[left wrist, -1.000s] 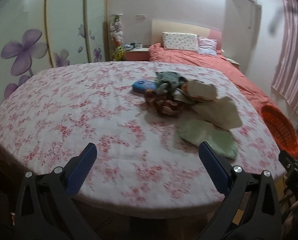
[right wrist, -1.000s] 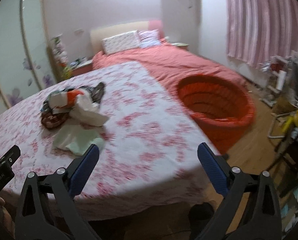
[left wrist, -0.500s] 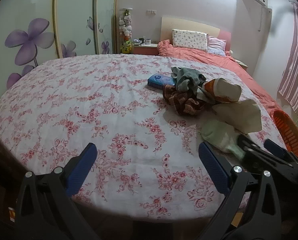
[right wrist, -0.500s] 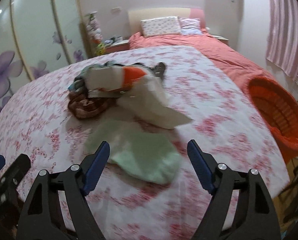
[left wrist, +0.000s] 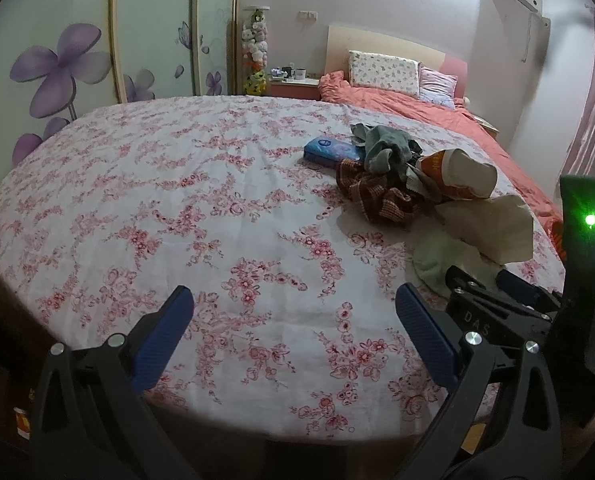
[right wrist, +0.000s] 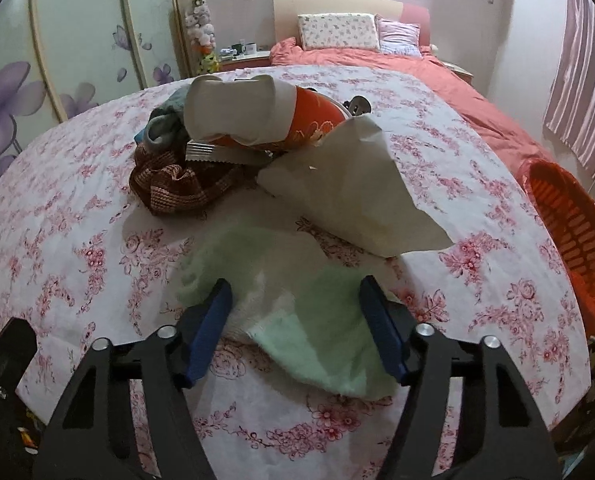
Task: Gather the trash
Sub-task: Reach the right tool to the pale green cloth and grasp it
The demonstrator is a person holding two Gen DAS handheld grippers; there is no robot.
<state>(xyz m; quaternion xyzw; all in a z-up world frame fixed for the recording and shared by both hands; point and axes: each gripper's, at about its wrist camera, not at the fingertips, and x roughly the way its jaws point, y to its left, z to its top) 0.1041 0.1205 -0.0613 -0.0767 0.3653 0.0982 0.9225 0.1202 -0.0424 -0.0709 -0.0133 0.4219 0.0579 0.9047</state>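
A pile lies on the floral bed sheet (left wrist: 177,200): a light green cloth (right wrist: 293,312), a beige paper sheet (right wrist: 353,192), an orange-and-white snack bag (right wrist: 265,116), a brown knit cloth (right wrist: 173,188), a grey-green garment (left wrist: 385,148) and a blue pack (left wrist: 329,150). My right gripper (right wrist: 297,330) is open, its jaws on either side of the green cloth, low over it. My left gripper (left wrist: 293,332) is open and empty over bare sheet, left of the pile. The right gripper's body shows in the left wrist view (left wrist: 497,300).
An orange plastic basket (right wrist: 569,232) stands on the floor off the bed's right edge. A second bed with a coral cover (right wrist: 377,60) and pillows lies behind. Wardrobe doors with purple flowers (left wrist: 61,64) line the left wall. Striped curtains (right wrist: 585,80) hang at right.
My right gripper swung from the basket side towards the pile, came down over the green cloth, and its jaws narrowed. My left gripper moved forward a little over the bed.
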